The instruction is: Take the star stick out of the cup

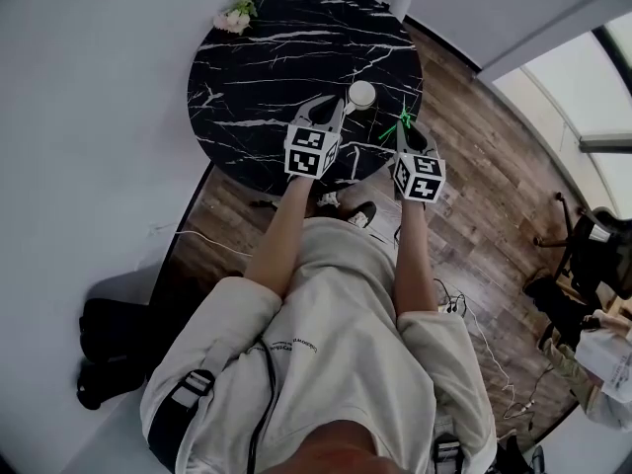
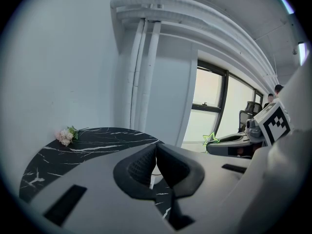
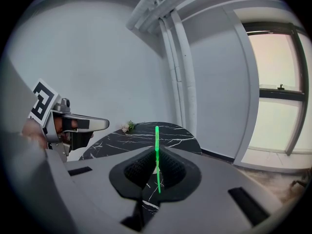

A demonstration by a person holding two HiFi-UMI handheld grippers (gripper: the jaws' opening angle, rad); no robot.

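A white cup (image 1: 361,95) stands on the round black marble table (image 1: 257,67), near its front right. My left gripper (image 1: 339,105) reaches the cup's near side. In the left gripper view its jaws are closed together, with a strip of the white cup (image 2: 152,178) showing between them. My right gripper (image 1: 405,126) is just right of the cup, shut on the green star stick (image 1: 395,126), which is clear of the cup. The thin stick (image 3: 157,155) rises between the right jaws. Its star (image 2: 211,138) shows at the right gripper's tip in the left gripper view.
A small pink flower bunch (image 1: 235,16) lies at the table's far left edge. Wooden floor (image 1: 494,205) surrounds the table, with cables and a dark chair (image 1: 588,250) to the right. A black bag (image 1: 109,349) sits on the left. White wall and pipes (image 2: 146,67) stand behind.
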